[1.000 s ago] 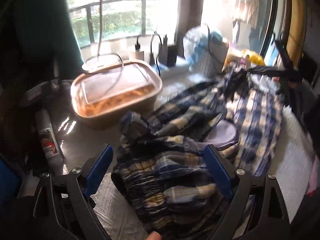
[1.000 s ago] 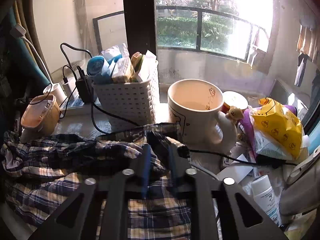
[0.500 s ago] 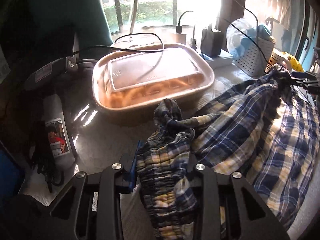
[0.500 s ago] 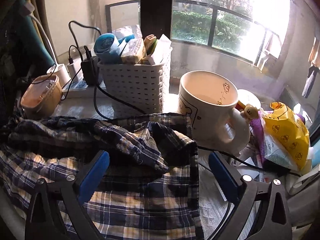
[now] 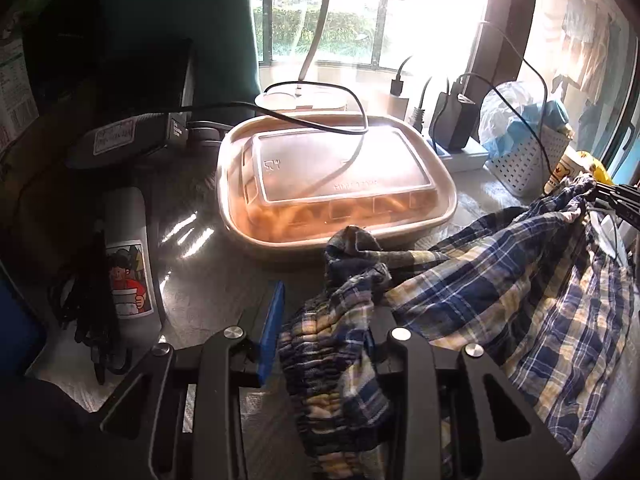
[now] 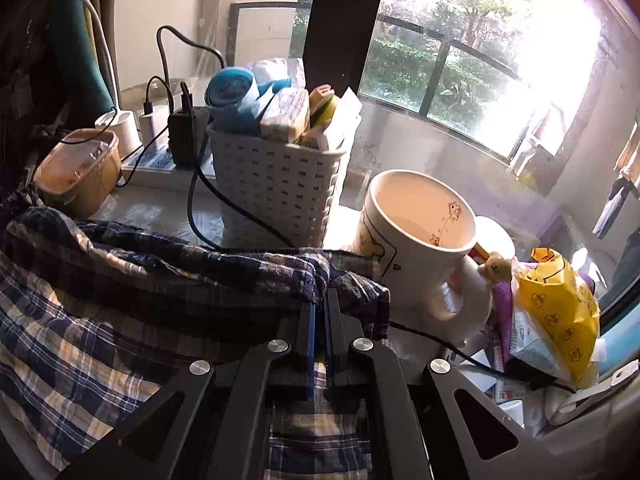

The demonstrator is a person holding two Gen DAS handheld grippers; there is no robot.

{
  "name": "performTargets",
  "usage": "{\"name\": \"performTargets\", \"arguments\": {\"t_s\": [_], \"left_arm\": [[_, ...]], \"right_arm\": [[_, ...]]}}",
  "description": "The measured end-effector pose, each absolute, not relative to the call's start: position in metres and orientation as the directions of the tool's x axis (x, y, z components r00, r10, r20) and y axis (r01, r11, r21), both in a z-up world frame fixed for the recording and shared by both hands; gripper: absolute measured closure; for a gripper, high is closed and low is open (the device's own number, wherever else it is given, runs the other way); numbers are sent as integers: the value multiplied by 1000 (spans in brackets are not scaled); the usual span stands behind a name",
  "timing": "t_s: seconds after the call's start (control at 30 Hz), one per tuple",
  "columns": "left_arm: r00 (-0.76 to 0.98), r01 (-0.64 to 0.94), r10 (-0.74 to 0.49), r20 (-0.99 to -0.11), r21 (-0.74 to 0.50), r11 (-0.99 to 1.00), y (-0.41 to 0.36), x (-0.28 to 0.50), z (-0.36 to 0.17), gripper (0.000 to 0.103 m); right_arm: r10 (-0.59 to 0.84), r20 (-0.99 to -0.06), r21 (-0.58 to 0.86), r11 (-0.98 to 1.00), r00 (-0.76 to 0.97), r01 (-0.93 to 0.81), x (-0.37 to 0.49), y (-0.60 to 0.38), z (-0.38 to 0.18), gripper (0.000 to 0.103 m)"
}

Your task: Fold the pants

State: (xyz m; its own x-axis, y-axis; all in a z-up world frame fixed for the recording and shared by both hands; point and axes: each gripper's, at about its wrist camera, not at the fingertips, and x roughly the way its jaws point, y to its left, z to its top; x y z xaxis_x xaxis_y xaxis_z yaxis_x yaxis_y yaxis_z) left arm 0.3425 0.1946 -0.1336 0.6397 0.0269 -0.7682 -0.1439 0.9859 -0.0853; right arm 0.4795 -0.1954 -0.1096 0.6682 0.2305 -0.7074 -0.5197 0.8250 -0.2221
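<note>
The blue, white and yellow plaid pants lie crumpled over the tabletop. In the left wrist view my left gripper is shut on the bunched elastic waistband, which hangs down between the jaws. One blue pad shows; cloth hides the other. In the right wrist view my right gripper is shut on a dark folded edge of the pants, just in front of the mug. The right gripper also shows at the far right of the left wrist view, holding the pants' far corner.
A lidded tan food container sits just beyond the waistband, with cables over it. A white basket, a large white mug, a yellow bag and a power strip with chargers crowd the far side. A stickered tube lies left.
The left jaws went from wide open to shut on the waistband and have kept hold. The right jaws opened wide, then shut on the pants' edge.
</note>
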Motion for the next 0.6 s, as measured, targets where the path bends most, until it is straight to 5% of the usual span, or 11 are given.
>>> {"name": "performTargets", "arguments": {"t_s": [0.2,0.33,0.4,0.43,0.47,0.53,0.6], "left_arm": [[636,-164,0,-771,-135,977,200,350,-133,67],[663,-215,44,-748,-134,967,207,347,-124,31],[689,-231,59,-722,-141,963,212,342,-116,21],[705,-237,67,-706,-146,961,214,337,-110,19],[718,-240,71,-692,-151,959,216,333,-104,18],[740,-235,66,-669,-165,958,215,323,-93,17],[749,-222,65,-659,-158,962,209,314,-86,17]], "right_arm": [[235,-749,-176,831,620,-527,521,-198,-102,99],[240,-782,-150,824,575,-547,548,-193,-109,98],[240,-786,-157,815,571,-558,543,-190,-105,94],[256,-771,-154,814,583,-561,538,-192,-99,85],[276,-753,-152,811,598,-566,531,-197,-92,50],[334,-736,-122,790,589,-601,518,-203,-74,0],[325,-714,-145,797,620,-586,504,-211,-64,0]]}}
